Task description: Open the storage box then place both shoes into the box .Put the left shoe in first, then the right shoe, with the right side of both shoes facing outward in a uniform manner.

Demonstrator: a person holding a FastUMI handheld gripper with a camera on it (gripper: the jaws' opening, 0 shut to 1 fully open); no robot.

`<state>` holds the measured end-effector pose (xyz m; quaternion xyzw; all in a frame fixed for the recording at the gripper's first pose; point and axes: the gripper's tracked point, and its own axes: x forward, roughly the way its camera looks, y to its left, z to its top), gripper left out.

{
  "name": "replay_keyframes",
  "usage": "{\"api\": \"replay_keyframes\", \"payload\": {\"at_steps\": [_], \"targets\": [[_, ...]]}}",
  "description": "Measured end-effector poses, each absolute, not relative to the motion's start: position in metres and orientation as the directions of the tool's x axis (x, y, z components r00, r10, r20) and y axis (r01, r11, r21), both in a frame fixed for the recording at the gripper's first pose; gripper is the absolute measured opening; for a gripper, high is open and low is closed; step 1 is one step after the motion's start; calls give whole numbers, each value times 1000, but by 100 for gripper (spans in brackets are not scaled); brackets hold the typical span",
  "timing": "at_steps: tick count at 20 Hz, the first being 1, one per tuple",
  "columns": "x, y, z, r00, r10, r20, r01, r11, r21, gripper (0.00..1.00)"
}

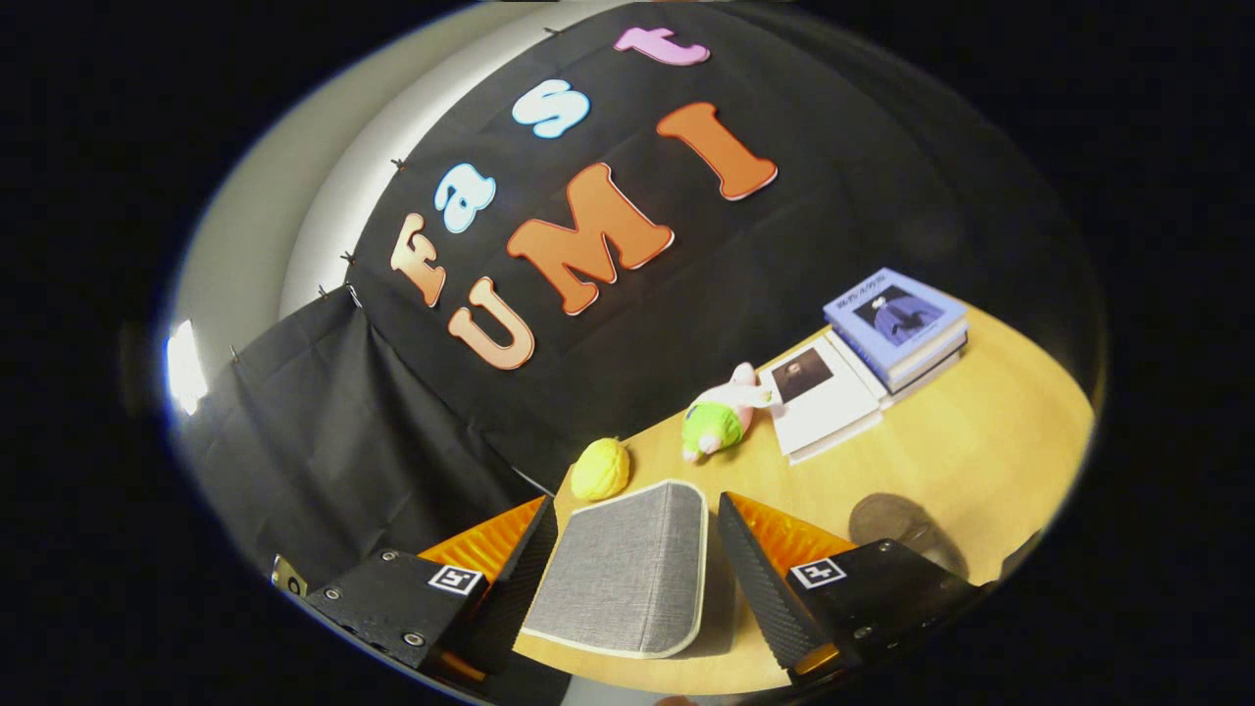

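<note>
Currently I am logging, largest first: counter (980, 441); grey storage box (627, 574), lid closed, lying between my spread fingers (629, 569), which are not pressing it, its long axis running away from me; stacked books (897, 328); plush toys (721, 417).

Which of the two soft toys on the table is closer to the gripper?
The plain yellow toy, just beyond the grey storage box between the open jaws. The green and pink toy lies farther back, beside the books.
</note>
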<state>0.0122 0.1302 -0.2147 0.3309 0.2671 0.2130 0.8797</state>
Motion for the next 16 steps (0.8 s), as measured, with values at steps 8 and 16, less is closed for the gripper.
{"api": "replay_keyframes", "payload": {"at_steps": [8,16], "targets": [[5,176,-309,599,687,-411,-77,561,824,98],[1,216,-341,485,765,-425,-80,522,849,98]]}}
